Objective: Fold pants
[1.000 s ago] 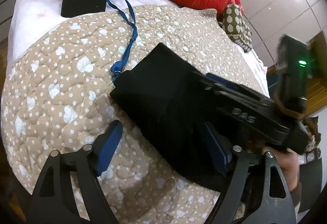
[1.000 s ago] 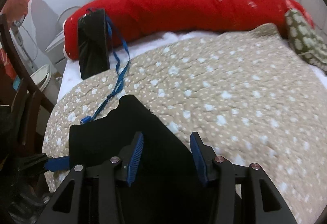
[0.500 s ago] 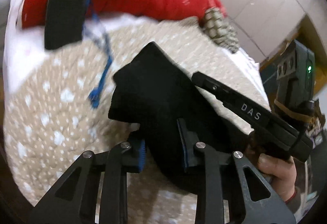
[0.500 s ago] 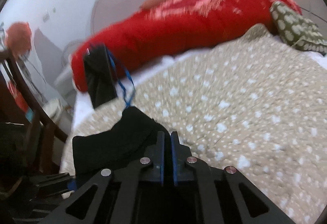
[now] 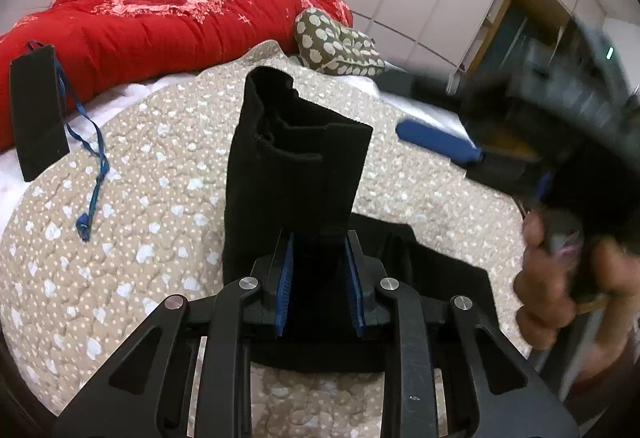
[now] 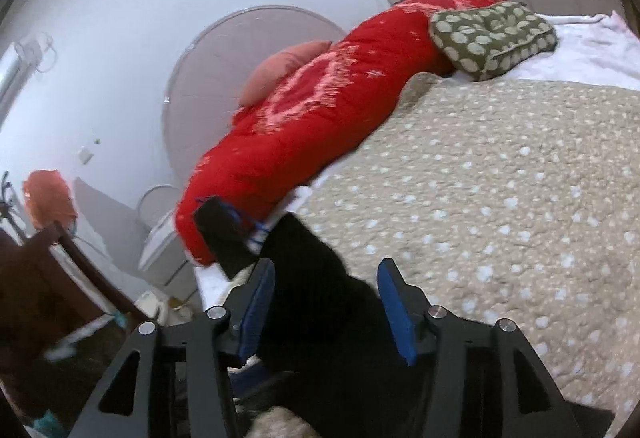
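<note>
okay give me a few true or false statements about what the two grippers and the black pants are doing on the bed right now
1. The left gripper is clamped on the black pants. True.
2. The right gripper is shut. False: its jaws stand apart, with black fabric between them.
3. The pants lie flat on the beige quilt. False: one end stands lifted above it.
4. A black tag on a blue lanyard lies near the red duvet. True.
</note>
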{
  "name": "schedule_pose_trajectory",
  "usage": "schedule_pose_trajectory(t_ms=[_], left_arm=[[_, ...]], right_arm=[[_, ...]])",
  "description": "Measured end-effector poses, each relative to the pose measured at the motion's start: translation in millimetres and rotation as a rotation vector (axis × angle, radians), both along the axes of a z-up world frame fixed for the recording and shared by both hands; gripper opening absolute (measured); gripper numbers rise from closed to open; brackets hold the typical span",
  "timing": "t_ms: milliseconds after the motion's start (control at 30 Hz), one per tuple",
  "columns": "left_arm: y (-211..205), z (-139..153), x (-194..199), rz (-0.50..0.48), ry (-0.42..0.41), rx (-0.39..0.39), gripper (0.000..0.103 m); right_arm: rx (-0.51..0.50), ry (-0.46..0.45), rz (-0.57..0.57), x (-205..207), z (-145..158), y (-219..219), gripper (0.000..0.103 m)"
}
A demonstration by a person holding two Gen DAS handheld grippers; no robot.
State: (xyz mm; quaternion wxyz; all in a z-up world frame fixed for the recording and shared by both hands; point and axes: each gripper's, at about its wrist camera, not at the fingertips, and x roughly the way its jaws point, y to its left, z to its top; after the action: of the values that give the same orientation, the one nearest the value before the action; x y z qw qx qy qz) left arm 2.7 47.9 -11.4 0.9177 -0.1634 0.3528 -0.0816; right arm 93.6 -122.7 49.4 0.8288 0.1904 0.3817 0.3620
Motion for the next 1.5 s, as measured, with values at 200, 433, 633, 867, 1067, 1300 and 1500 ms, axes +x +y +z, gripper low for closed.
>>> schedule_pose_trajectory(t_ms=[200, 433, 633, 867, 1067, 1300, 1500], left_arm=[[-13, -7, -8, -0.009, -0.003, 0.04, 0.023], [-17, -15, -14, -0.019, 0.01, 0.077, 0.023], [-15, 9, -45, -0.173, -0.091, 0.08, 0.023], [-25, 42, -50, -0.259, -0.165, 0.067, 0.042], [-54, 11, -12, -0.239, -0.014, 0.135, 0.042], [-81, -12, 17, -0.223, 0.063, 0.221, 0.042], [-97, -16, 40, -0.201, 0.089, 0.275, 0.042]], right_arm=[[-0.02, 0.07, 0.059, 7, -1, 41, 0.067], [-0.312, 0.064, 0.13, 17, -27, 88, 0.026], [-0.193, 0.049, 0.068, 2, -27, 32, 0.011], [-0.072, -0.003, -0.128, -52, -4, -79, 0.01], [-0.173, 0.117, -0.297, -75, -49, -148, 0.01], [-0.163, 0.248, -0.407, -70, -85, -182, 0.025], [-0.299, 0.065, -0.397, -81, -39, -162, 0.026]])
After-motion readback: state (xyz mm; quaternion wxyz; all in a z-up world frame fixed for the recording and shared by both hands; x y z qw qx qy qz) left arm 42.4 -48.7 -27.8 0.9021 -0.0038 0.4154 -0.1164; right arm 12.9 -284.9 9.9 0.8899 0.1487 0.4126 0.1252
